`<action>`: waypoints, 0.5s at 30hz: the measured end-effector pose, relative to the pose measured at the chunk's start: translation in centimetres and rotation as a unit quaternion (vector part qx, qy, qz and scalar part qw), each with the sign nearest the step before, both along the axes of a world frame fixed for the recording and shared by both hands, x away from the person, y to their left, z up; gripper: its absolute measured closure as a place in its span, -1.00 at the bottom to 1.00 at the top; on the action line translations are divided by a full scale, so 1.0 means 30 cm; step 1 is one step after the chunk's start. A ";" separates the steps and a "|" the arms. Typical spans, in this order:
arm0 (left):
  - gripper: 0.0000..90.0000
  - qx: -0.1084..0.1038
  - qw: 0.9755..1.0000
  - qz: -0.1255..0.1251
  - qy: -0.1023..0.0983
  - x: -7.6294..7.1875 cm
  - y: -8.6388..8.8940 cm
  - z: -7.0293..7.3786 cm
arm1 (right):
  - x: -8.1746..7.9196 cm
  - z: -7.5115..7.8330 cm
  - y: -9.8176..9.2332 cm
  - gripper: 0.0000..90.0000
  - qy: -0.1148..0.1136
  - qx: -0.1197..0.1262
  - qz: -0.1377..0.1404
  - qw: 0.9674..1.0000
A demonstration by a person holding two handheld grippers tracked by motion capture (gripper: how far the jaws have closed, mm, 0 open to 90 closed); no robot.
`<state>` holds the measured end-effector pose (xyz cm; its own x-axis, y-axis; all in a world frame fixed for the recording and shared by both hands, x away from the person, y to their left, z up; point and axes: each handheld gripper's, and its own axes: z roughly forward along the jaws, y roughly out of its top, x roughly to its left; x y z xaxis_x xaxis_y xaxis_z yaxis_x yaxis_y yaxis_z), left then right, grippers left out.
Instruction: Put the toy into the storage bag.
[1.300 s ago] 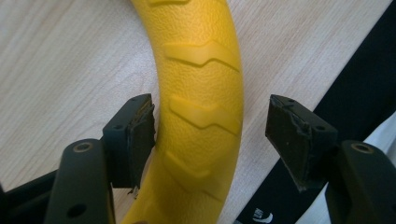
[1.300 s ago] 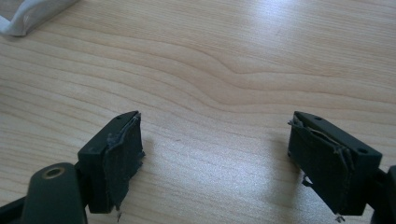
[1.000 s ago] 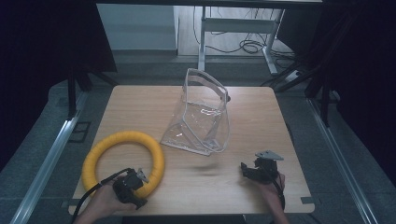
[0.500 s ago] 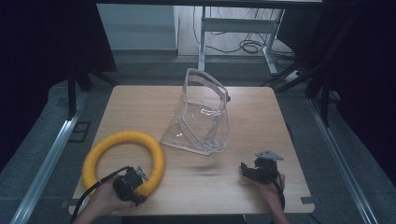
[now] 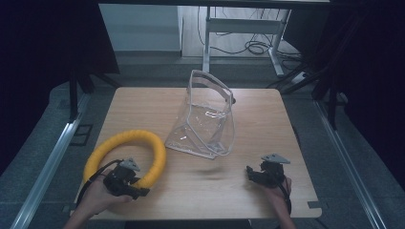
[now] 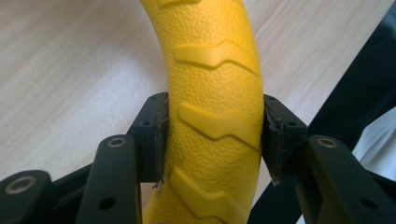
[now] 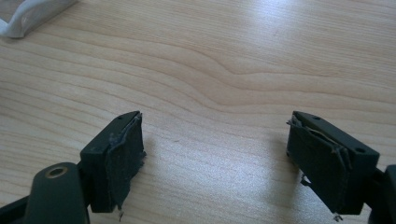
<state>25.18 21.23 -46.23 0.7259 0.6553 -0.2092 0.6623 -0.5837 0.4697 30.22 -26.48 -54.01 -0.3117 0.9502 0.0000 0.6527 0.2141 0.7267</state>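
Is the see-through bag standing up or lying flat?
Standing up. The clear bag rests on its base on the table, handle loop at the top.

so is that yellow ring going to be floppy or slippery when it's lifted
Probably neither. The ring keeps its round shape while the left gripper, whose jaws have just been closing, clamps it, so it looks fairly stiff. Its pebbled, ridged skin should resist slipping. It seems light.
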 end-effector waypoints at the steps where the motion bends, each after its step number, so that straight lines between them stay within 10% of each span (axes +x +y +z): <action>1: 0.09 0.000 1.000 0.000 0.000 0.000 0.000 0.000 | 0.000 0.000 0.000 -0.57 0.000 0.000 0.000 1.000; 15: 0.11 -0.071 0.997 0.028 -0.024 0.031 0.044 0.065 | 0.002 0.000 -0.001 -0.57 -0.001 0.000 -0.003 1.000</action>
